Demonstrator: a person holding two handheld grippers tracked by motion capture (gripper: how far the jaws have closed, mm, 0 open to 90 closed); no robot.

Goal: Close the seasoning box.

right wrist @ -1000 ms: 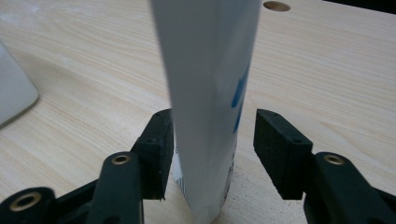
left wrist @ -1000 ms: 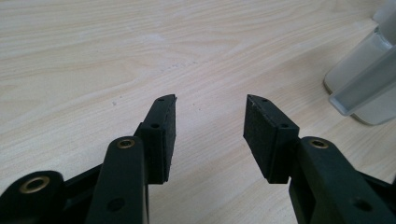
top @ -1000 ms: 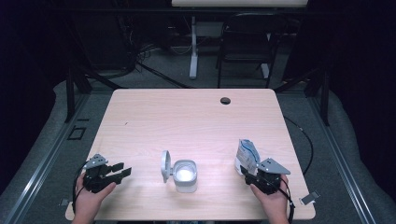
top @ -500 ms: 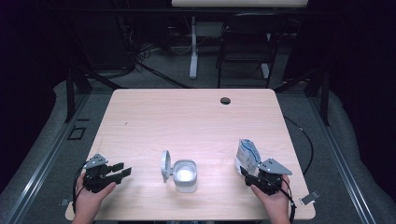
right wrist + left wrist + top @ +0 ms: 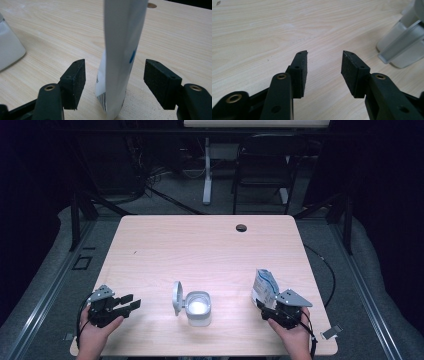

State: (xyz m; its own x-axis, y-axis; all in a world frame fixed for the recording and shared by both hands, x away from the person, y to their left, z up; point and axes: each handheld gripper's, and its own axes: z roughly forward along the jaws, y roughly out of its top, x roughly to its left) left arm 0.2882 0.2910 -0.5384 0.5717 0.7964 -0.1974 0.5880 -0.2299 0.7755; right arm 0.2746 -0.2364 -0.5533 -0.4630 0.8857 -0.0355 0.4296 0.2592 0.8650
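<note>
Dim room clutter, a dark chair (image 5: pixel 263 167) and a white stand (image 5: pixel 206 172) sit behind a pale wooden desk (image 5: pixel 200 250) with a small dark hole (image 5: pixel 241 227) near its far edge. At the near right corner a hand (image 5: pixel 295 337) holds the right gripper (image 5: pixel 266 304), whose fingers (image 5: pixel 75 82) are spread and have just been opening; a white pouch with blue print (image 5: pixel 263 287) stands upright on the desk between them, and in the right gripper view the pouch (image 5: pixel 120 62) rises in the gap with clear space on both sides, so neither pad presses it. It stands a little nearer to the pad on the left of that view than to the one on the right. At the near left corner the other hand (image 5: pixel 95 335) holds the left gripper (image 5: pixel 134 302), lying low over the desk and aimed toward the middle. Its fingers (image 5: pixel 299 72) are parted with bare wood between them, and they have just been closing a little. Ahead of these fingers and off to the right in the left gripper view stands a white container (image 5: pixel 404 42), well apart from the tips. From the high view this container (image 5: pixel 197 307) sits between the two grippers with its round lid (image 5: pixel 176 297) flipped up on the side facing the left gripper, and its open inside looks white.
</note>
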